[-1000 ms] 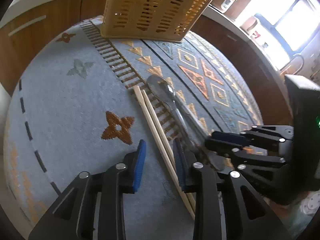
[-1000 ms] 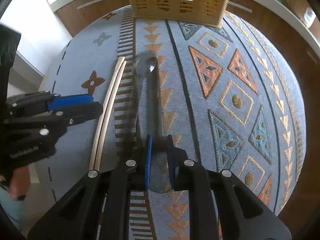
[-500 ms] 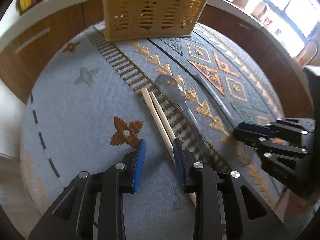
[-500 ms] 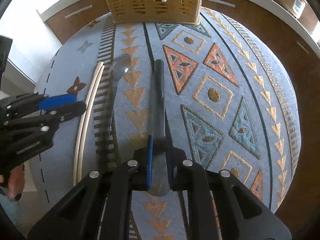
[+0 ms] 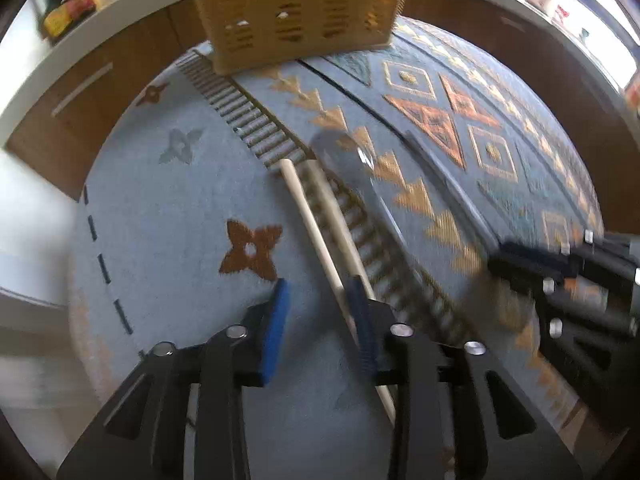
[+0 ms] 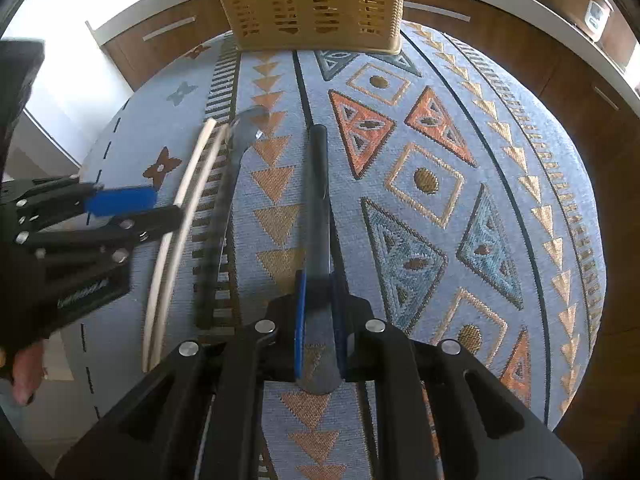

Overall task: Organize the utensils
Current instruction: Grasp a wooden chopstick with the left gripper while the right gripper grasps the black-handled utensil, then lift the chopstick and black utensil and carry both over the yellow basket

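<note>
From the left wrist, the left gripper (image 5: 320,328) has slid over the pale wooden chopsticks (image 5: 320,220); its jaws are opening and hold nothing, one pad beside the sticks. From the right wrist, the right gripper (image 6: 318,320) has lifted the dark-handled utensil (image 6: 319,200) off the steel spoon (image 6: 236,152), clamped tight, ready for the yellow woven basket (image 6: 312,0).

Left gripper (image 6: 120,208) body: a pale printed word on its black side, too blurred to read.
Yellow containers (image 5: 66,16) on the counter: labels show as colour only, perhaps print, none legible.
Cloth (image 6: 420,180), basket (image 6: 312,0): no writing.
</note>
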Action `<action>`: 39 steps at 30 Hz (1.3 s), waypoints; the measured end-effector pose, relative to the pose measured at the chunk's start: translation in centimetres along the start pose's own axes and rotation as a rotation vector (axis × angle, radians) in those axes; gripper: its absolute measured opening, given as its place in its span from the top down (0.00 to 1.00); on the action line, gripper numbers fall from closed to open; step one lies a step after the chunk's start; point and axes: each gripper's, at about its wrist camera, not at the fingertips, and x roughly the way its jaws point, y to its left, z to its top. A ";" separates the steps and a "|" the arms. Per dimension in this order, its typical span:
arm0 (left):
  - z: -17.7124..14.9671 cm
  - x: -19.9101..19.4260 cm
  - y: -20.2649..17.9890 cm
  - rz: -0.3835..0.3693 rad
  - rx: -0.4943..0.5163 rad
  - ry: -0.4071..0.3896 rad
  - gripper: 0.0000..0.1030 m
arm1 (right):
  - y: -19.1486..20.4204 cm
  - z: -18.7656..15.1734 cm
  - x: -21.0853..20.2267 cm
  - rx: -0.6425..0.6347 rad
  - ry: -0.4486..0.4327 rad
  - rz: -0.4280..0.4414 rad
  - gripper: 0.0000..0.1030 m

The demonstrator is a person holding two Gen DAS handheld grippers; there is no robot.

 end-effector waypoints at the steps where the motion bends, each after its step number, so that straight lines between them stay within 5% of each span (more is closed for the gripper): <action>1: 0.3 0.1 -0.1 0.013 -0.004 -0.004 0.70 | -0.2 0.0 0.0 0.004 0.000 0.009 0.90; 6: 0.4 0.3 -1.3 0.057 0.045 0.001 0.70 | -0.6 -0.2 -0.2 0.010 0.003 0.033 0.90; 7: 0.4 0.2 -1.2 0.052 0.055 0.000 0.88 | -0.5 -0.2 -0.2 0.006 0.000 0.031 0.90; 8: 0.4 0.2 -1.1 0.071 0.060 0.002 0.96 | -0.3 -0.3 -0.2 -0.004 -0.006 0.022 0.90; 12: 0.5 0.1 -0.2 0.033 0.030 -0.012 0.98 | 0.1 -0.2 -0.2 -0.009 -0.025 -0.004 0.91; 15: 0.0 -1.0 1.5 0.037 -0.073 -0.118 0.98 | -0.3 0.1 -0.8 0.019 -0.050 -0.003 0.91; 19: -0.3 -2.2 3.8 -0.005 -0.173 -0.156 0.98 | -1.7 0.7 -1.9 0.069 -0.068 0.002 0.91; 27: -0.1 -1.5 6.8 -0.047 -0.231 -0.124 0.98 | -3.8 2.1 0.2 0.120 0.051 -0.007 0.90; 39: 0.4 -1.6 6.3 -0.098 -0.185 -0.160 0.98 | -4.2 6.6 1.8 0.114 0.199 0.044 0.80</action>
